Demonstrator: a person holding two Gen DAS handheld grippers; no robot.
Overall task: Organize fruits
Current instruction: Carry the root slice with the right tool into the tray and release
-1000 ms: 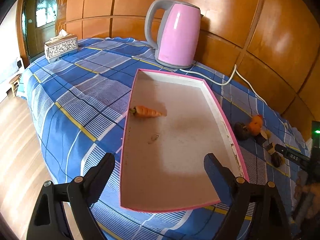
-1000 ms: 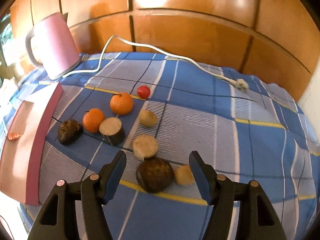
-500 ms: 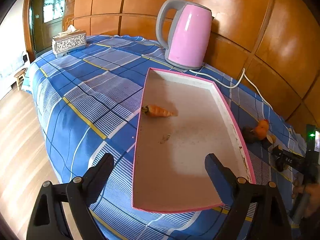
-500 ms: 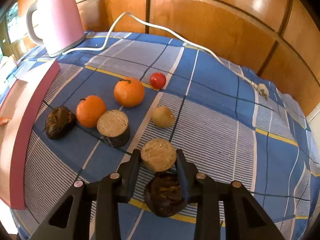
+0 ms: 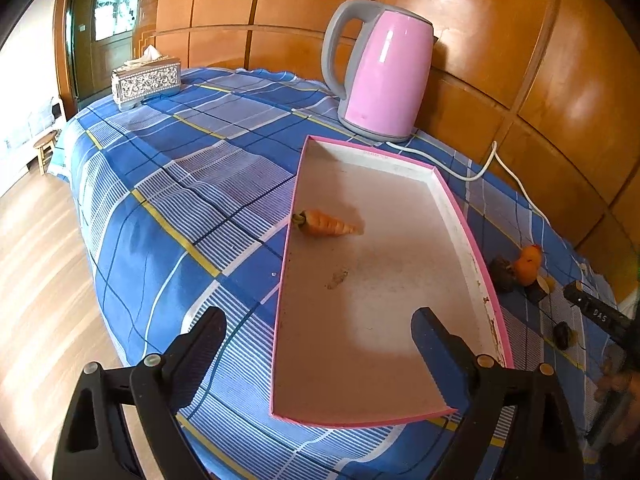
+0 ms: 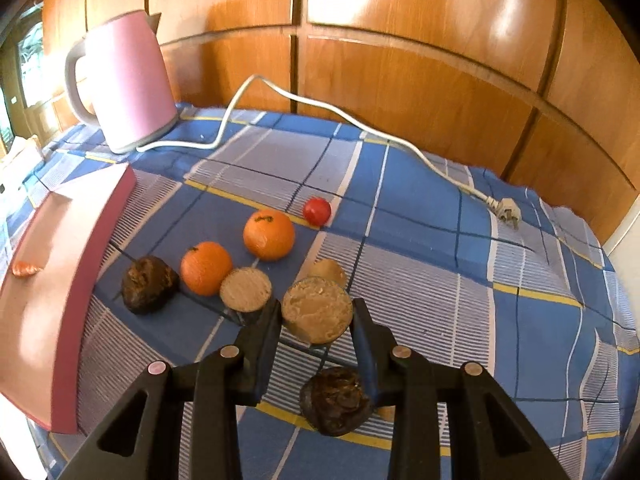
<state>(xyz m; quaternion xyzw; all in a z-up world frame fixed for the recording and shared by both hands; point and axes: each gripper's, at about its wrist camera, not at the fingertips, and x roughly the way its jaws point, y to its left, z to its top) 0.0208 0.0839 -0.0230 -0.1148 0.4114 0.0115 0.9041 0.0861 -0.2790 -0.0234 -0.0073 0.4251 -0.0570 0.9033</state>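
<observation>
My right gripper [image 6: 316, 314] is shut on a tan cut-faced round fruit [image 6: 317, 309], held a little above the blue checked cloth. Below it lies a dark wrinkled fruit [image 6: 336, 400]. To the left sit another cut fruit [image 6: 245, 291], two oranges [image 6: 206, 267] [image 6: 269, 234], a dark lump [image 6: 148, 285], a small tan ball [image 6: 326, 271] and a red tomato [image 6: 317, 210]. My left gripper [image 5: 318, 336] stands open over the near end of the pink tray [image 5: 464, 224], which holds one carrot [image 5: 326, 224].
A pink kettle [image 5: 382, 72] stands behind the tray, its white cord [image 6: 360, 124] trailing across the cloth to a plug [image 6: 506, 208]. A silver tissue box [image 5: 146, 82] sits at the far left. The table edge and wooden floor [image 5: 36, 280] lie left.
My right gripper closed on the tan cut fruit and lifted it slightly off the cloth. The left gripper stayed open over the tray, its view shifting a little.
</observation>
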